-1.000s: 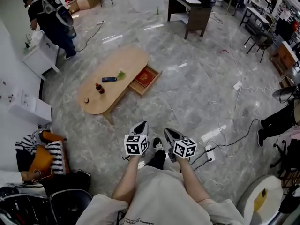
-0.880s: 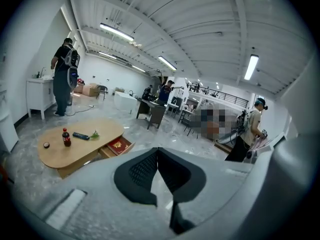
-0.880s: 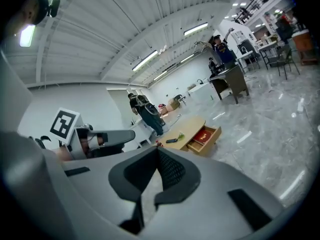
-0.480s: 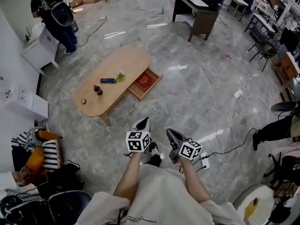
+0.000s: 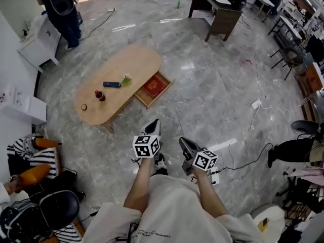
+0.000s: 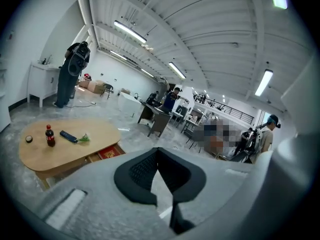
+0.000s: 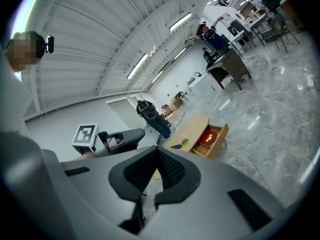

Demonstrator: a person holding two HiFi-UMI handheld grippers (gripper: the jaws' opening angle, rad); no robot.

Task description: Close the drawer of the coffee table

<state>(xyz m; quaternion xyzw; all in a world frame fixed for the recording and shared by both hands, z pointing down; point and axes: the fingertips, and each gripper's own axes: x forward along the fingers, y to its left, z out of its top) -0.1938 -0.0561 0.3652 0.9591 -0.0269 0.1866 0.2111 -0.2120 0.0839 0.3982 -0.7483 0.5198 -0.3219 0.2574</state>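
The oval wooden coffee table (image 5: 116, 80) stands on the marble floor ahead of me. Its drawer (image 5: 153, 87) is pulled out on the right side, with a red book inside. In the head view my left gripper (image 5: 151, 127) and right gripper (image 5: 184, 144) are held close to my body, well short of the table. Both point toward it, jaws together and nothing between them. The left gripper view has the left gripper (image 6: 158, 151), the table (image 6: 70, 144) and the drawer (image 6: 107, 153) low at left. The right gripper view shows the right gripper (image 7: 158, 150) and the drawer (image 7: 212, 136).
A cola bottle (image 5: 99, 95), a remote (image 5: 111, 84) and a green item (image 5: 125, 80) lie on the tabletop. A person with a backpack (image 5: 61, 4) stands at a white cabinet (image 5: 38, 44). A dark desk (image 5: 217, 14) is beyond. Cables and a power strip (image 5: 255, 104) lie at right, bags (image 5: 30, 166) at left.
The head view has shifted a little, and the table and both grippers sit slightly higher in the frame. Both grippers stay shut and the drawer stays open.
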